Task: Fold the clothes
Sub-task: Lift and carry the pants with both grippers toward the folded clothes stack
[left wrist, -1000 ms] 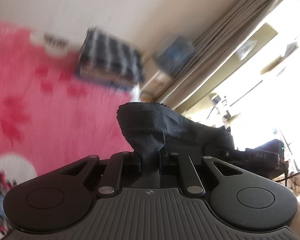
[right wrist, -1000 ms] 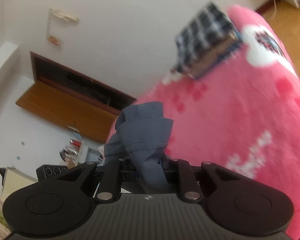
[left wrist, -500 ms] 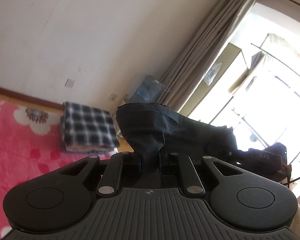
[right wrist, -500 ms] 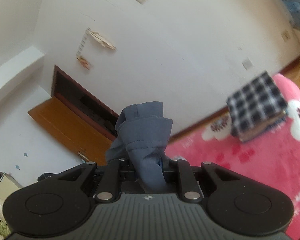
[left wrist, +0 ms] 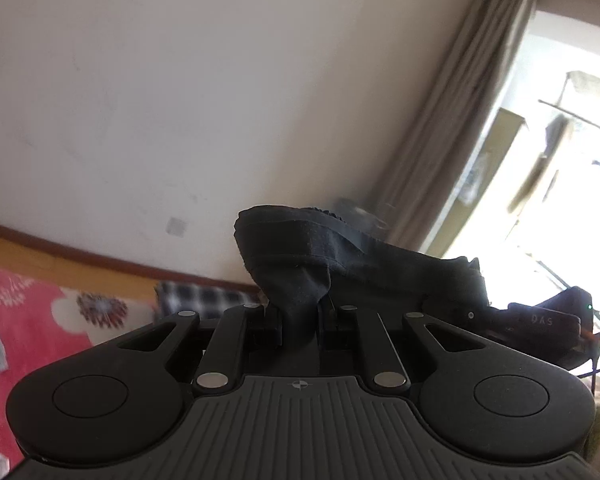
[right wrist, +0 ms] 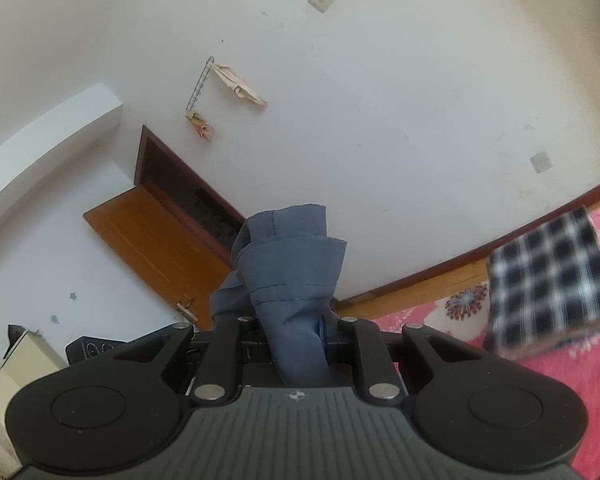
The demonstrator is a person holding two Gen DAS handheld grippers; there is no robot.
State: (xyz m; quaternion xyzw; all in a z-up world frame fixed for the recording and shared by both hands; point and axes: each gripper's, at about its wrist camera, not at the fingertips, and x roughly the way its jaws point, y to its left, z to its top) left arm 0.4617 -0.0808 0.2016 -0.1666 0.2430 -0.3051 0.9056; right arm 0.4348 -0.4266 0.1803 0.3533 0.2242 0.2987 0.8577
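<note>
A: Where was the garment (right wrist: 296, 268) just then?

B: Held up off the pink blanket (right wrist: 560, 392), pinched at two places. The left gripper (left wrist: 302, 320) had its jaws nearly closed on a bunched dark hem. The right gripper (right wrist: 298, 328) had its jaws almost as narrow, clamped on a wad of blue-grey cloth. Both views pointed mostly at the wall (left wrist: 180, 100), so the hanging part was out of sight.

A: What could have gone wrong from there?

B: I judged the grips the weak point. Each pair of jaws held a crumpled wad rather than a flat edge, so a layer might slip out under a tug and the cloth would sag on one side. And since the lower half could not be seen, it might land twisted, or drag across the folded plaid stack (right wrist: 548, 276) near the blanket's far edge.
</note>
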